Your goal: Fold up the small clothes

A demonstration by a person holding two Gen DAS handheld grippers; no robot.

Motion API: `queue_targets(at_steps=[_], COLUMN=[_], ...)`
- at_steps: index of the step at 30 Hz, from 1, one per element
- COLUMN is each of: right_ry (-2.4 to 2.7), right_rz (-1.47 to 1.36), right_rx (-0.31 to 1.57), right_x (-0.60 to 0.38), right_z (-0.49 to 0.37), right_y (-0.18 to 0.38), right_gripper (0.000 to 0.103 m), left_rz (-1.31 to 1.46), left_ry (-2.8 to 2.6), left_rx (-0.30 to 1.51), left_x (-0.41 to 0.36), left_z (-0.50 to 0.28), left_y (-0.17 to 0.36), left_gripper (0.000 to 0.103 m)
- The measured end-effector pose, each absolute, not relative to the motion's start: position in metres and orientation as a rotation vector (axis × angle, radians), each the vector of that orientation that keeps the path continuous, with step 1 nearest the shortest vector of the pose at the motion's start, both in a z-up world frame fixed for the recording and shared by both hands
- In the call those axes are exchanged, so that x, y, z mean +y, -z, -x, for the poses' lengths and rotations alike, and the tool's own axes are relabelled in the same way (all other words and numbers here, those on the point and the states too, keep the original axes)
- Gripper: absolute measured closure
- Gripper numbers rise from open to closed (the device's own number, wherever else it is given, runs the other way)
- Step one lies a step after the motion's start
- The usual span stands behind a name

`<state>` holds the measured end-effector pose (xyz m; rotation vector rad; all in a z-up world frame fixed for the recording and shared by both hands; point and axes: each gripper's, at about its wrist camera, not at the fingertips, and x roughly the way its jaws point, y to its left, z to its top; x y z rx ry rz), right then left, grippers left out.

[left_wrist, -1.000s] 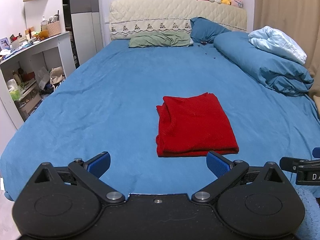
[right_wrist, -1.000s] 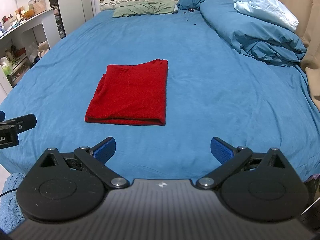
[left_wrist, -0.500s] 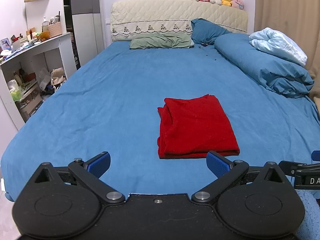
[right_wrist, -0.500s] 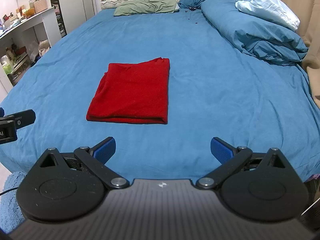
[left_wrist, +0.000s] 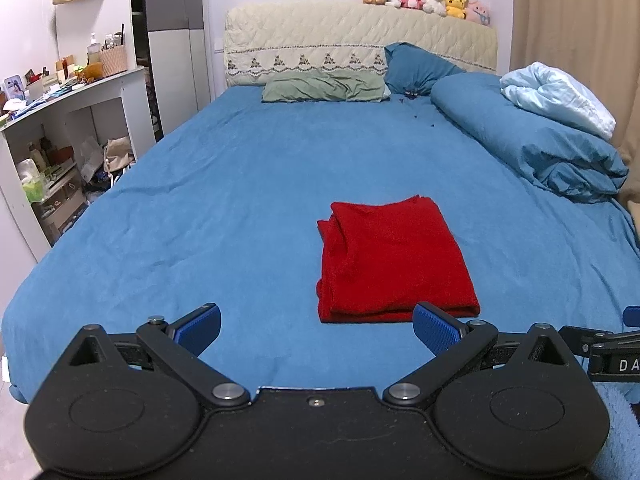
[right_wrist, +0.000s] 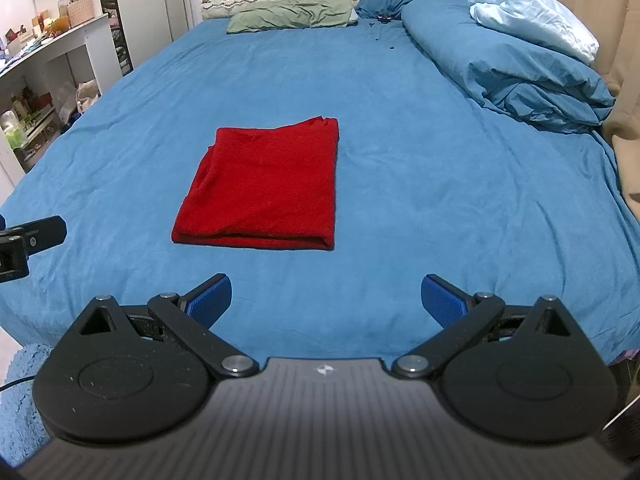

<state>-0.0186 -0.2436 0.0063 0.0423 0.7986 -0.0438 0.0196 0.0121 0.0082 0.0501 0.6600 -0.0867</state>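
Already, from the left view, the red cloth (left_wrist: 394, 258) lies folded on the blue bed (left_wrist: 240, 200), with the left gripper (left_wrist: 316, 328) spread and empty. From the right, the right gripper (right_wrist: 326, 300) gapes too; folding looks finished.

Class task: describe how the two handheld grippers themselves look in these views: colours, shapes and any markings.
The left gripper and right gripper are both matte black, with two round, disc-like housings, angled link arms joined by silver pivot bolts, and blue ribbed pads. The right gripper's body is finely ribbed with a small white logo. No sleeves show.
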Motion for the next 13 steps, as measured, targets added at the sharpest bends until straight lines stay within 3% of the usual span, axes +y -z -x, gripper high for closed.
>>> queue_targets(at_steps=[13], right_ry=[0.041], right_rz=[-0.044], right_rx=[0.793], right_x=[-0.2494], right_z=[0.0173], right_y=[-0.0079], right_gripper=[0.0], left_rz=[-0.055], left_ry=[0.092], left_rx=[0.656], left_x=[0.017], left_z=[-0.0192], left_y=[-0.007], left_gripper=[0.0])
